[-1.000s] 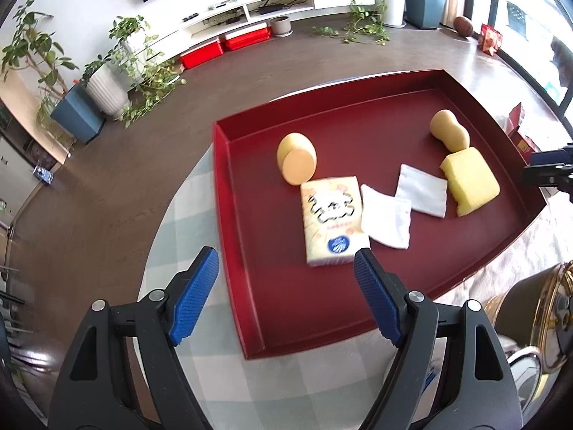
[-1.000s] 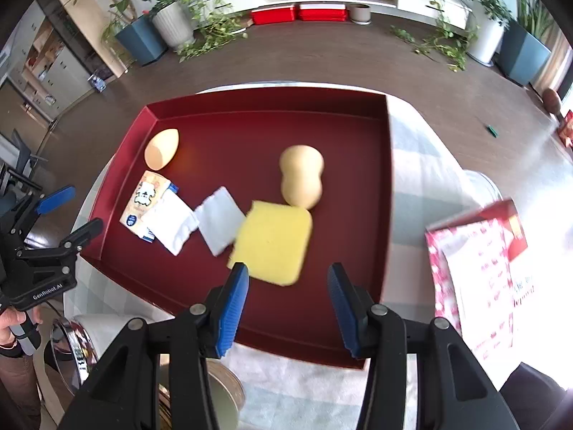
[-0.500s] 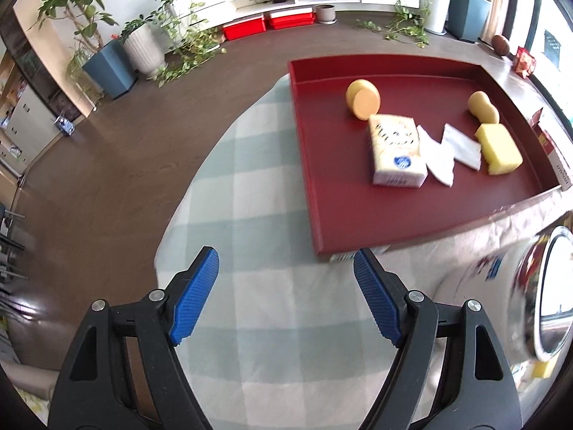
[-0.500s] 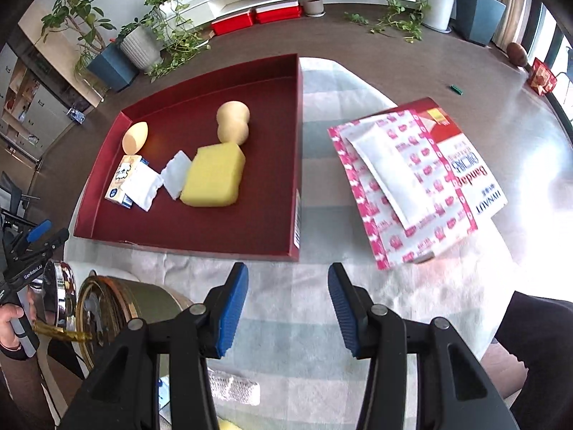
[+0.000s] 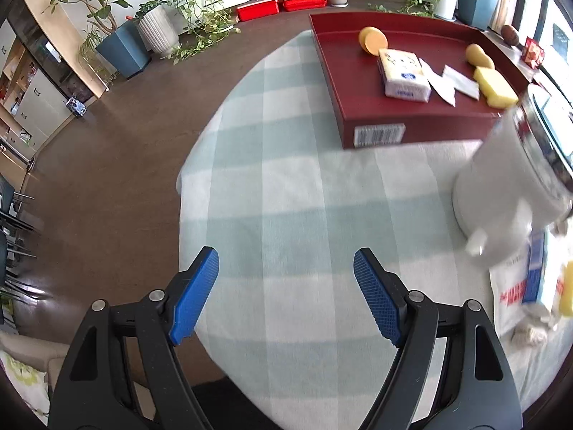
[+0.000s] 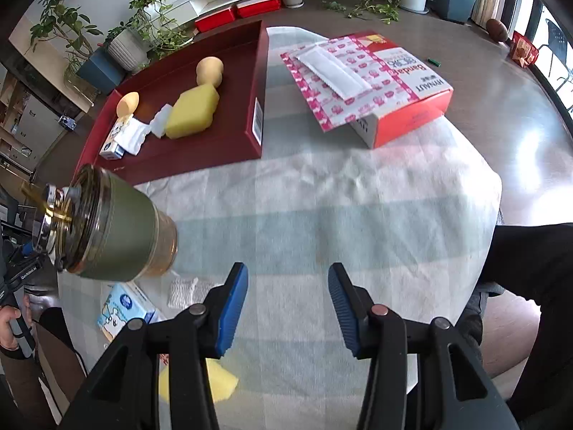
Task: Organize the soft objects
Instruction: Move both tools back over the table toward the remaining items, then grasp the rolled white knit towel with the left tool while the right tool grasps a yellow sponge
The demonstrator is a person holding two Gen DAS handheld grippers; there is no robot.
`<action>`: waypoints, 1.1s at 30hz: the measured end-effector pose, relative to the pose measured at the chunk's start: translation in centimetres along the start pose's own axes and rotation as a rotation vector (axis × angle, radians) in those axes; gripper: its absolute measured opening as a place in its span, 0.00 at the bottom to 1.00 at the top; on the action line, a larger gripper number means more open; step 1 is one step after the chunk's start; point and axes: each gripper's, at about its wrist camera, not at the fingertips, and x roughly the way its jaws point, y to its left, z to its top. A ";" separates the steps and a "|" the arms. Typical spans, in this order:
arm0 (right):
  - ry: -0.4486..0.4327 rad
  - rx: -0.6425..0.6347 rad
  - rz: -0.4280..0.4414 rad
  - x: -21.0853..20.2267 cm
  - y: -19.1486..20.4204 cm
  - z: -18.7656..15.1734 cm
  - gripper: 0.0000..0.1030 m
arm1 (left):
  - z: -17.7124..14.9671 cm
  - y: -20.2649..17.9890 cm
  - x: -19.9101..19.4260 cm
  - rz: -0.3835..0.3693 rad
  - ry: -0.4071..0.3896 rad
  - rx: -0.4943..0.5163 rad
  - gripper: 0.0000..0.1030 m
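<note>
Left wrist view: the left tongs [image 5: 285, 288], jaws apart and empty, have swung off the red tray [image 5: 361, 107] to bare checked worktop [image 5: 286, 186]; the tissue pack [image 5: 403, 75] lies in the tray.

Right wrist view: the right tongs [image 6: 287, 307], apart and empty, have likewise withdrawn, suggesting another pickup. The box [image 6: 401, 86] reads "Bandage".

One red tray [image 6: 258, 82] holds two white cloths [image 5: 438, 82], one tissue pack [image 5: 403, 73] and three sponges [image 6: 193, 111].

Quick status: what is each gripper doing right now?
Left gripper: open, nothing between its jaws.
Right gripper: open, nothing between its jaws.
</note>
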 end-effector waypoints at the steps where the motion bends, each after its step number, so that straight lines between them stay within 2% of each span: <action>1: 0.002 0.002 0.002 0.0 0.0 -0.7 0.49 | -0.6 -0.2 -0.3 -0.005 -0.002 0.003 0.75; 8: 0.017 0.009 0.024 0.2 0.8 -5.1 0.49 | -3.9 -3.5 -2.5 -0.061 -0.011 0.061 0.75; 11: 0.017 -0.011 0.041 0.3 1.8 -6.1 0.49 | -4.6 -5.5 -3.4 -0.120 -0.007 0.094 0.75; 20: 0.017 -0.066 0.063 0.7 4.1 -6.0 0.49 | -6.5 -11.9 -5.4 -0.203 -0.013 0.215 0.75; 33: 0.018 -0.097 0.070 0.9 7.1 -7.6 0.53 | -7.5 -17.0 -7.0 -0.336 -0.005 0.267 0.75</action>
